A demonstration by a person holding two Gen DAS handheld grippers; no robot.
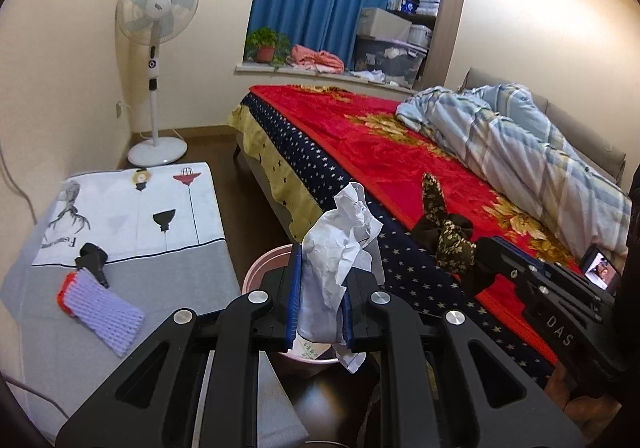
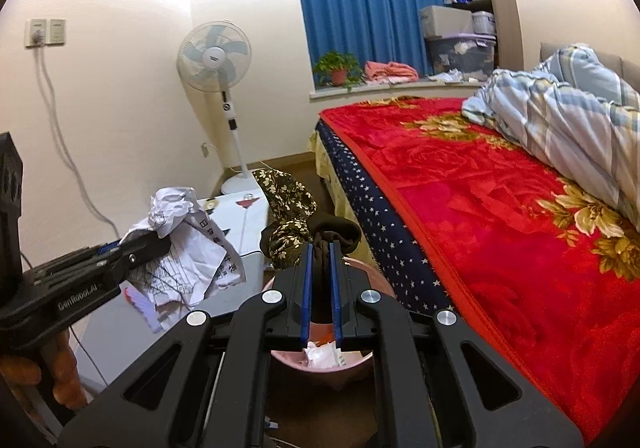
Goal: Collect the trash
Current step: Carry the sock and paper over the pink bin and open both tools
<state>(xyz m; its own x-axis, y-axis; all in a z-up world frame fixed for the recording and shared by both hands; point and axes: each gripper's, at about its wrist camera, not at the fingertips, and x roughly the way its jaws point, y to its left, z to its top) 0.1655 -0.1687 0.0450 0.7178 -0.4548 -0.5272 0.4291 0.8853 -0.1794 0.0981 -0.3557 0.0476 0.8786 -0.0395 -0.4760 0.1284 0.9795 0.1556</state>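
The left gripper (image 1: 320,288) pinches a crumpled paper wad (image 1: 340,244) upright between its blue pads, and the pink bin (image 1: 260,268) sits directly below and just ahead of it, rim showing under the jaws. To its right, the right gripper (image 2: 320,288) is clamped on a dark floral cloth (image 2: 288,215), also above the bin, so both loads hang over the same opening. The bin stands squeezed between the bed (image 2: 500,228) edge and a grey bench (image 1: 160,288); judging by this, straight down is the clear path.

Bed (image 1: 400,167) under red blanket (image 2: 480,207), striped duvet (image 1: 520,135)
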